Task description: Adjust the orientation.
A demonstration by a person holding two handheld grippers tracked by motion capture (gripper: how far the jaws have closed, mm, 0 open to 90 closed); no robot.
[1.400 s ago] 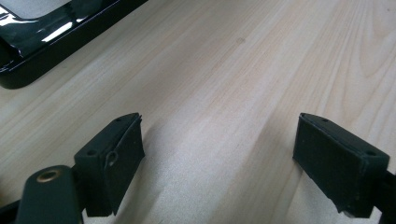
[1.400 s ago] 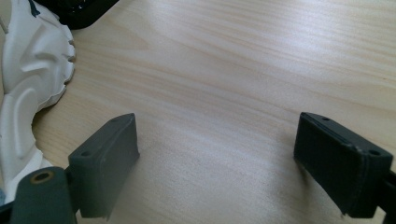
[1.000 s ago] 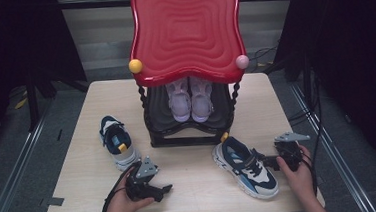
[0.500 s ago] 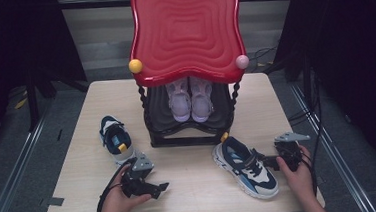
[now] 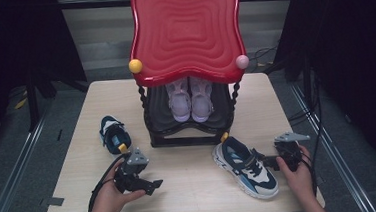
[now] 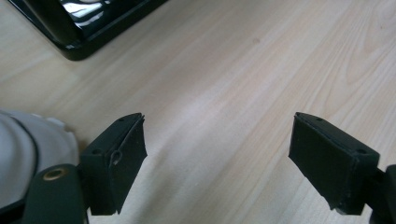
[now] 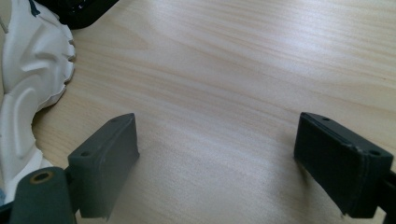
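A navy and white sneaker (image 5: 113, 136) lies on the left of the wooden table (image 5: 192, 196). Just in front of it a hand holds my left gripper (image 5: 149, 185), which points right. Its jaws (image 6: 217, 126) stand open over bare wood, and a white shoe edge (image 6: 23, 154) sits beside the left jaw. A white and blue sneaker (image 5: 245, 167) lies at the front right. My right gripper (image 5: 270, 161) points at its side from the right. That gripper (image 7: 217, 126) is open with nothing between its jaws, and the sneaker's white sole (image 7: 28, 79) lies left of them.
A black rack (image 5: 193, 135) with a wavy red top (image 5: 186, 31) stands mid-table. A pair of pale lilac shoes (image 5: 190, 98) sits on its lower shelf. Its base corner (image 6: 70, 32) is near the left gripper. Cables trail from both grippers.
My left gripper has risen a little and drifted left and back from the navy sneaker, jaws still wide. The right gripper and the white and blue sneaker have stayed put.
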